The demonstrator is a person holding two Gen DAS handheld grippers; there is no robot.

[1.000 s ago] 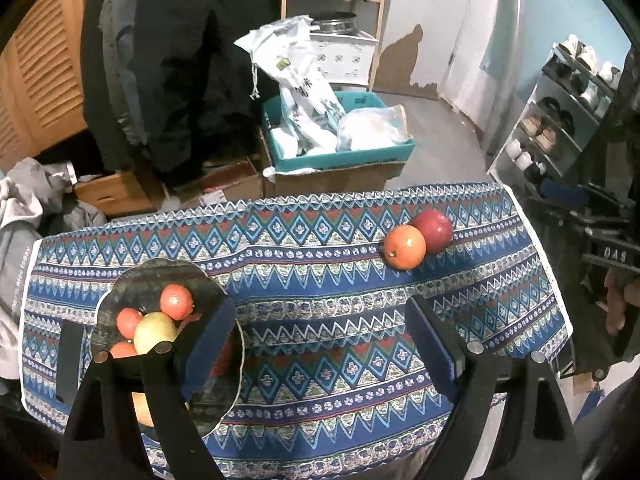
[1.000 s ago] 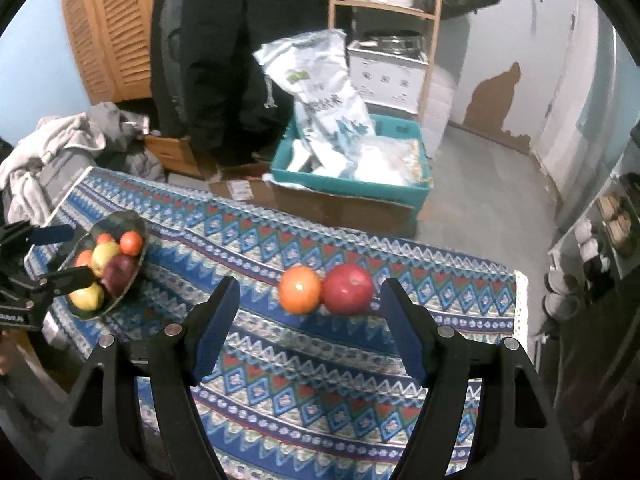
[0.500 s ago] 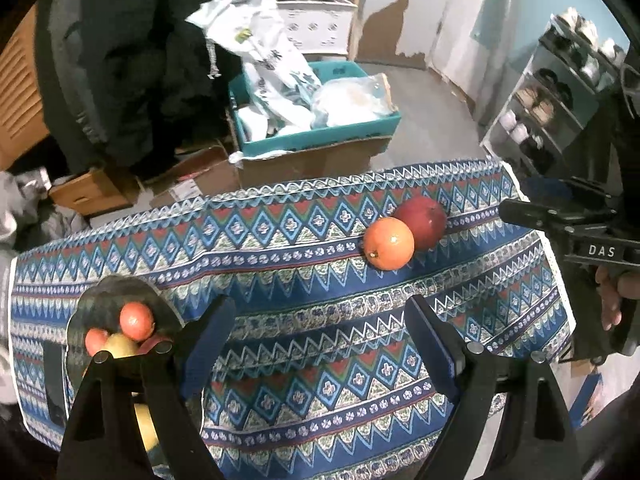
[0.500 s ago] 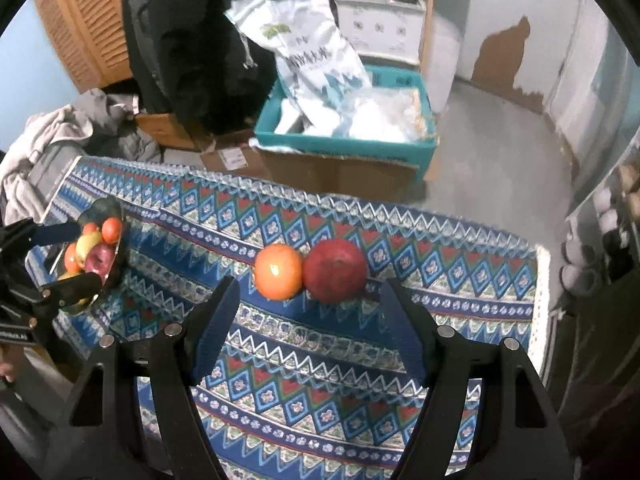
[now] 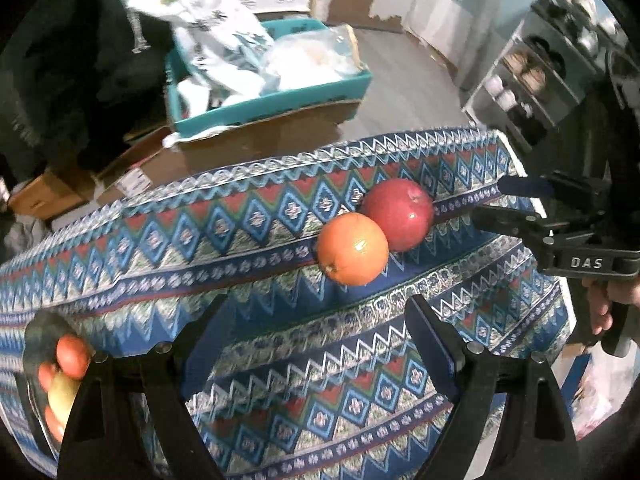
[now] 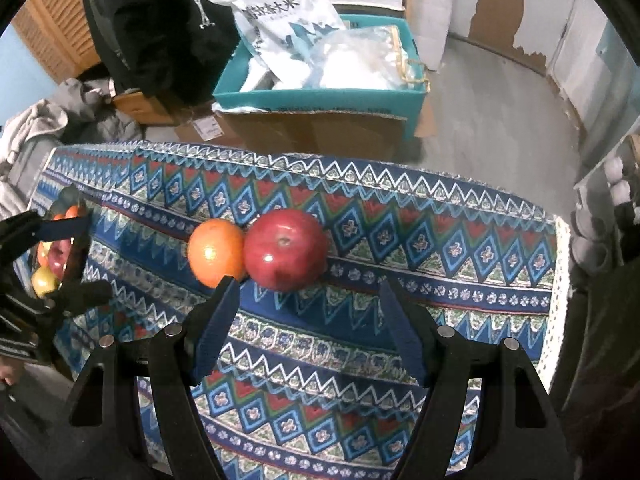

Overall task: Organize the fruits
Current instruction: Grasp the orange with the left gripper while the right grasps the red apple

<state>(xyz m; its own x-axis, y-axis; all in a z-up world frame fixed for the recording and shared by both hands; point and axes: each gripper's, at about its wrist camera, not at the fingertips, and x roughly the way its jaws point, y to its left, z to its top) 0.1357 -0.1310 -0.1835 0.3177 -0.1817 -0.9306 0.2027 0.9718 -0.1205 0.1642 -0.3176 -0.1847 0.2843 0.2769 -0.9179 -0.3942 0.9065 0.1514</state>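
Both claws, left claw (image 5: 316,332) and right claw (image 6: 308,304), gape empty above touching orange (image 6: 216,252) and (probably) apple (image 6: 285,255).

The tabletop (image 6: 460,248) wears a patterned cloth of blue, red and white zigzags and diamonds. Behind it a teal crate (image 6: 320,98) sits on a cardboard box (image 6: 320,132) and holds a printed white sack (image 6: 276,12) and a clear plastic bag (image 6: 356,60). The grey floor (image 6: 500,100) runs to a white wall with peeling brown patches (image 6: 500,4). At the left are slatted wooden doors (image 6: 52,36), dark hanging coats (image 6: 160,20) and heaped grey clothes (image 6: 48,120). A shoe rack (image 5: 540,80) stands at the right.
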